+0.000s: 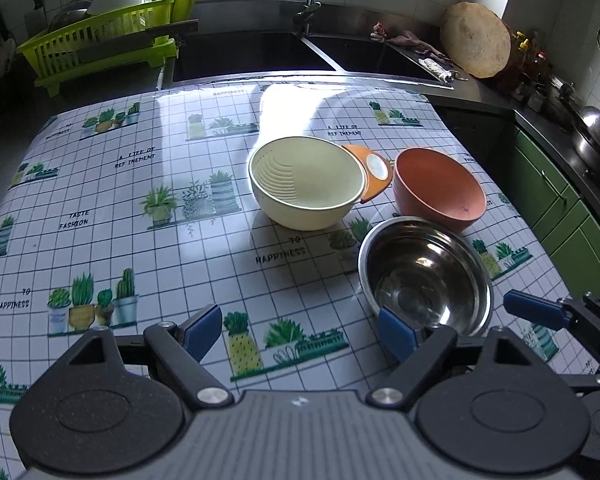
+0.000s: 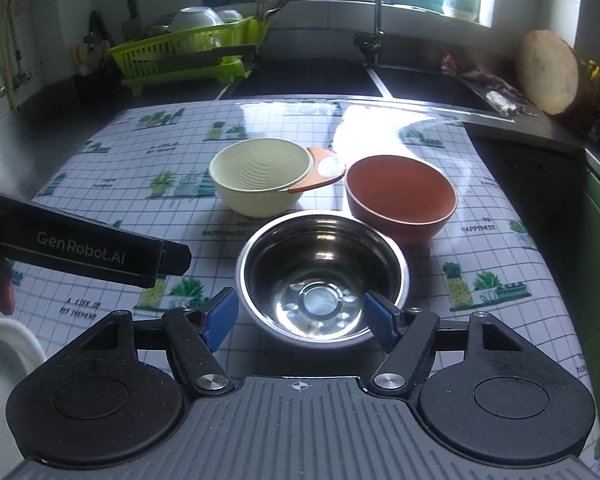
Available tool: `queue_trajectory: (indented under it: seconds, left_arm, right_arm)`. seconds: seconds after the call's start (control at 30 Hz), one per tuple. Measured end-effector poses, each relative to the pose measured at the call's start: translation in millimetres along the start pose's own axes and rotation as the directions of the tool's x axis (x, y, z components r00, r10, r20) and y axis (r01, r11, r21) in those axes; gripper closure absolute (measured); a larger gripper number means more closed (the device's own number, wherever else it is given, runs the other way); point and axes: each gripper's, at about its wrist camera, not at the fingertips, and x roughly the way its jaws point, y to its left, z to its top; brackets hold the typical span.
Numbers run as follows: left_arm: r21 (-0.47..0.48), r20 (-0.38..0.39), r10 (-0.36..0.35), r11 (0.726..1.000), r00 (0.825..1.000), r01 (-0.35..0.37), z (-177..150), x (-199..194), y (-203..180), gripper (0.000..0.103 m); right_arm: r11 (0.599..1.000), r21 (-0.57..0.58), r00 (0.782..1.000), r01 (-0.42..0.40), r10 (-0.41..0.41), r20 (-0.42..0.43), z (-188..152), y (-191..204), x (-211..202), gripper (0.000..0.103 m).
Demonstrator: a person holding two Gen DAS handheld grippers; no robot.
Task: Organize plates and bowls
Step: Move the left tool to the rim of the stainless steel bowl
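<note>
Three empty bowls stand on the plant-print tablecloth (image 1: 140, 240): a cream ribbed bowl (image 1: 306, 182) (image 2: 260, 176), a terracotta bowl (image 1: 438, 190) (image 2: 400, 196) and, nearest, a steel bowl (image 1: 424, 276) (image 2: 322, 272). A small orange dish (image 1: 374, 170) (image 2: 326, 172) lies tucked against the cream bowl's right side. My left gripper (image 1: 300, 332) is open over bare cloth, its right finger just in front of the steel bowl's near-left rim. My right gripper (image 2: 300, 320) is open, its blue pads on either side of the steel bowl's near edge, not pressing it.
A green dish rack (image 1: 100, 40) with white bowls stands back left, beside a double sink (image 1: 252, 54) and tap. A round wooden board (image 1: 476, 40) leans back right; a wok (image 1: 596, 136) sits on the right counter. A white rim (image 2: 8, 344) shows at the lower left.
</note>
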Motion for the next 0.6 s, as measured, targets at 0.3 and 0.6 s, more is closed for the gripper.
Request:
queue_trajectory:
  seconds: [0.3, 0.6]
  left_arm:
    - [-0.004, -0.016, 0.003, 1.0, 1.0, -0.003, 12, 20, 4, 0.016]
    - [0.01, -0.021, -0.012, 1.0, 1.0, 0.013, 24, 37, 0, 0.016]
  right_arm:
    - [0.999, 0.026, 0.999, 0.033, -0.033, -0.021, 5, -10, 18, 0.03]
    - [0.996, 0.06, 0.997, 0.072, -0.07, -0.042, 9, -28, 35, 0.029]
